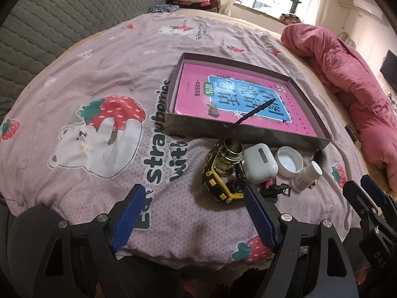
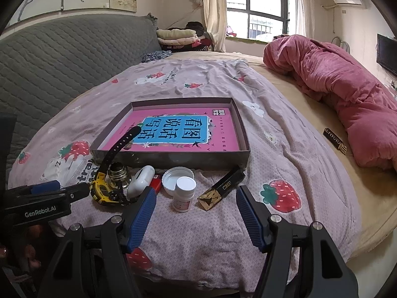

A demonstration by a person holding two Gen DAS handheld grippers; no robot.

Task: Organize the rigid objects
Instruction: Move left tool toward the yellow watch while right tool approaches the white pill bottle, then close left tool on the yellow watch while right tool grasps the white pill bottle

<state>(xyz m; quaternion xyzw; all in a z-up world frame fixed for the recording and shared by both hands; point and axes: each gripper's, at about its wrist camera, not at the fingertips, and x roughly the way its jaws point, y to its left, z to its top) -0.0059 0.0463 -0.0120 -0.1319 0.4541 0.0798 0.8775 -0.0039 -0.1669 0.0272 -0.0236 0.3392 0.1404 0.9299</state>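
The bedsheet (image 2: 198, 236) is dusty pink with a fine white lattice, printed with red strawberries, white bears and black lettering, and the quilt (image 2: 335, 87) at the far right is plain rose pink. The box (image 2: 171, 159) has dark grey walls and holds a bright pink book (image 2: 215, 139) with a blue panel of black characters. Near it lie a yellow-and-black watch (image 2: 104, 191), a white earbud case (image 2: 141, 181), a white lid (image 2: 171, 176), a white bottle (image 2: 183, 193) and a black-and-gold packet (image 2: 220, 188); both grippers' pads (image 2: 144, 218) are ribbed blue on black arms.

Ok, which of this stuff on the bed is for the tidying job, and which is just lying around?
For the job: box, watch, glass bottle, earbud case, white cap, pill bottle, black-and-gold box.

Lying about: pink quilt, folded clothes.
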